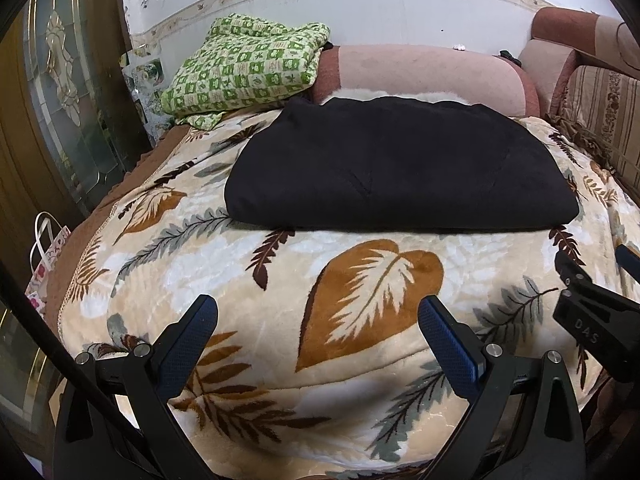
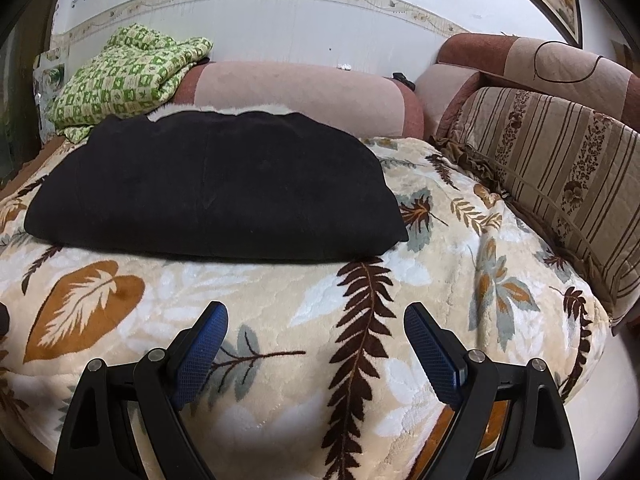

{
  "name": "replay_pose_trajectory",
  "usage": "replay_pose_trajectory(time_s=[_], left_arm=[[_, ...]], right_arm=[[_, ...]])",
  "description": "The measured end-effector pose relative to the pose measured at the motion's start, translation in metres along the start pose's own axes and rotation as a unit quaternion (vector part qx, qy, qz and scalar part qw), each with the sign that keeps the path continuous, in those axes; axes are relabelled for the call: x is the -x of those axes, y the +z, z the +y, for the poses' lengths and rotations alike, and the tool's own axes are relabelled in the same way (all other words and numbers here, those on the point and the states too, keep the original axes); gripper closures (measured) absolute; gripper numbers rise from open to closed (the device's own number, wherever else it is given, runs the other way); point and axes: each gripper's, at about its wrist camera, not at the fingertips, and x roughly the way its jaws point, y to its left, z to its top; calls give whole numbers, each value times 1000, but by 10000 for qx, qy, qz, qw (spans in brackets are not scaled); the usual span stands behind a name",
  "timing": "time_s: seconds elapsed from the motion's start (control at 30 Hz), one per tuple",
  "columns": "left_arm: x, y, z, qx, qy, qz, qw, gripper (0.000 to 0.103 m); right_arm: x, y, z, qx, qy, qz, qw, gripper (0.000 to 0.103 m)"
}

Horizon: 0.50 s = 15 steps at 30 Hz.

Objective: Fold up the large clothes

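A black garment lies folded into a flat rectangle on the leaf-patterned blanket, with a strip of white lining showing at its far edge. It also shows in the right wrist view. My left gripper is open and empty, held over the blanket in front of the garment. My right gripper is open and empty, also short of the garment's near edge. The right gripper's body shows at the right edge of the left wrist view.
A green checked blanket is heaped at the back left on a pink bolster. A striped cushion lines the right side. A glass-panelled door and a gift bag stand at the left.
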Motion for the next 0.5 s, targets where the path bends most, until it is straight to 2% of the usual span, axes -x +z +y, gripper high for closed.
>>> replay_pose_trajectory(time_s=[0.23, 0.5], left_arm=[[-13, 5, 9, 131, -12, 131, 9998, 3], [-31, 12, 24, 358, -53, 290, 9989, 3]], right_arm=[[11, 2, 1, -29, 34, -307, 9995, 9], [1, 4, 7, 79, 245, -49, 9997, 8]])
